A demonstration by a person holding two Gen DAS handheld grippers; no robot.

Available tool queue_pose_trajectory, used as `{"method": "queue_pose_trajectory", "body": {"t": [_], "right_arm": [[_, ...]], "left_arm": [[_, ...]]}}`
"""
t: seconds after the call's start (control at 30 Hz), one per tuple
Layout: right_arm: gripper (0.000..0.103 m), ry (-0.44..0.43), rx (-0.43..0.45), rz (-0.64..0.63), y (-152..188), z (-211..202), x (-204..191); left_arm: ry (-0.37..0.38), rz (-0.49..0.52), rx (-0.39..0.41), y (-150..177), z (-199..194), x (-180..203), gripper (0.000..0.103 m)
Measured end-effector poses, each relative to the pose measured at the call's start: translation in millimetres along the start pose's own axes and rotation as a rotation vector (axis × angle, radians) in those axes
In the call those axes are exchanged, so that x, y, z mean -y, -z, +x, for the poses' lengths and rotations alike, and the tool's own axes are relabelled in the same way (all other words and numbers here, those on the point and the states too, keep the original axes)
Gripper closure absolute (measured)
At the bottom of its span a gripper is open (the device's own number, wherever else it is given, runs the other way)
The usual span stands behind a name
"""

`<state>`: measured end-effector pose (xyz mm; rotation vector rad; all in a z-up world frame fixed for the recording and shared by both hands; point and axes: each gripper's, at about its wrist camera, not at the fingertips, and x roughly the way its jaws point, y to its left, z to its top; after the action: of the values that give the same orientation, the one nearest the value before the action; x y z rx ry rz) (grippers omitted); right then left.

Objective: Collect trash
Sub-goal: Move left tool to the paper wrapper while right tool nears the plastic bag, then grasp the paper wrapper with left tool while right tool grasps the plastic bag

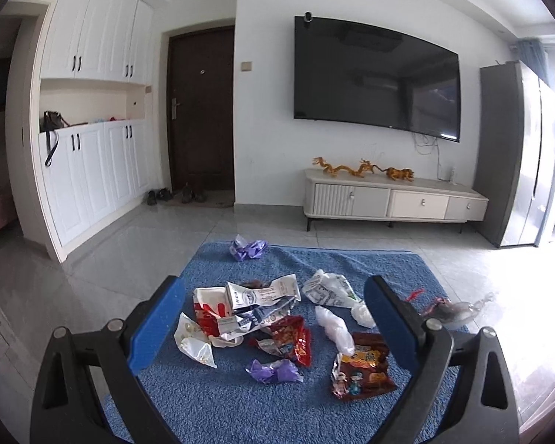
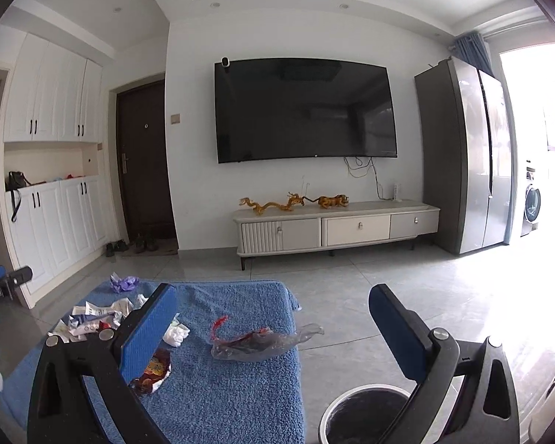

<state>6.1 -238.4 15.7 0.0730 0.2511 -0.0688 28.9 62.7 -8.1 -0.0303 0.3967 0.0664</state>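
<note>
Blue pile covers the mat on a pale grey tiled floor, where the trash lies strewn — crumpled wrappers, snack bags, a clear plastic bag near the mat's right edge. A round bin stands just beside it. Both the left gripper and right gripper hover with jaws spread, holding nothing. Behind — a wall-mounted television, a low cabinet, a dark door.
</note>
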Motion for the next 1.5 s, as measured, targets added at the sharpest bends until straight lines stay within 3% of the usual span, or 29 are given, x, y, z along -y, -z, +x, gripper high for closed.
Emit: {"method": "queue_pose_trajectory", "body": {"t": [0.3, 0.7, 0.93, 1.1, 1.3, 1.43, 1.5], "right_arm": [[0.000, 0.002, -0.056, 0.018, 3.9, 26.1, 9.6], [0.000, -0.015, -0.139, 0.031, 14.7, 57.5, 11.0], [0.000, -0.020, -0.182, 0.029, 19.5, 76.9, 10.6], [0.000, -0.026, -0.224, 0.044, 27.9, 94.7, 12.9], [0.000, -0.038, -0.288, 0.062, 44.4, 118.5, 11.4], [0.000, -0.041, -0.317, 0.065, 50.9, 128.6, 11.4], [0.000, -0.044, -0.332, 0.074, 54.2, 132.6, 13.5]], "left_arm": [[-0.047, 0.021, 0.004, -10.4, 24.3, 3.8, 0.005], [-0.046, 0.056, -0.042, -8.8, 58.7, 7.2, 0.005], [-0.022, 0.022, -0.069, -8.4, 76.8, -24.3, 0.005], [0.097, 0.055, -0.130, 0.5, 90.1, -50.6, 0.005], [0.207, 0.231, -0.237, 28.0, 123.9, -33.6, 0.006], [0.263, 0.294, -0.311, 36.9, 160.2, -26.3, 0.029], [0.273, 0.303, -0.342, 41.4, 174.5, -25.0, 0.031]]}}
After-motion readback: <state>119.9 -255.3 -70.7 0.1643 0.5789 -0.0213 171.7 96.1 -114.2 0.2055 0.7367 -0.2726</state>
